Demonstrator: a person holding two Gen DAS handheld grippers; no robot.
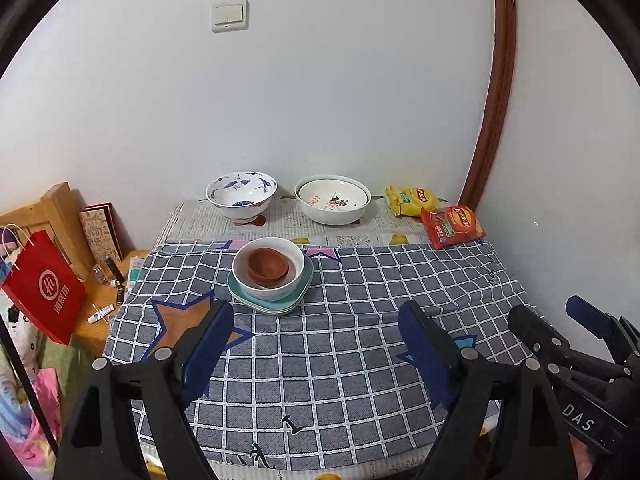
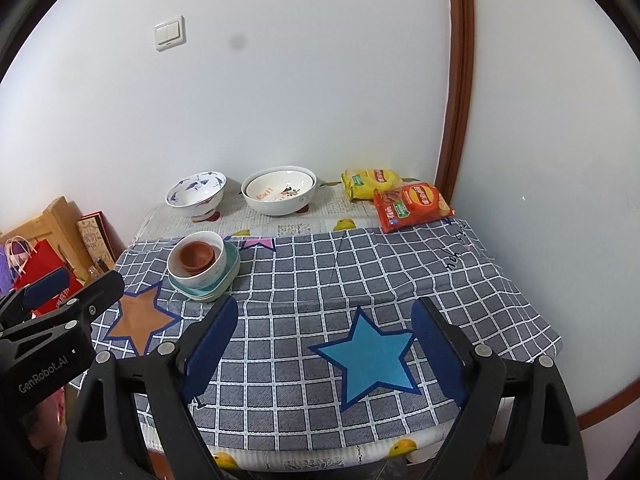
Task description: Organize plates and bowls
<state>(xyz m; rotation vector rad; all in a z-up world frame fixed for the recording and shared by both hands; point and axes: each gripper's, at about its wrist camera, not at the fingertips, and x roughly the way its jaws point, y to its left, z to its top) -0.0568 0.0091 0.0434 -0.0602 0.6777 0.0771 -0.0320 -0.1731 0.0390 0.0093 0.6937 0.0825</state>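
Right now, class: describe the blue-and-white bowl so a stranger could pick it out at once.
Find the table under the checked cloth; two bowls stand at its far edge by the wall. The blue-and-white bowl is the left one. Unlike the plain white bowl beside it, it has blue birds painted inside.

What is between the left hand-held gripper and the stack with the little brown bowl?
Only checked cloth. In the left wrist view, nothing sits between the left hand-held gripper and the bowl stack.
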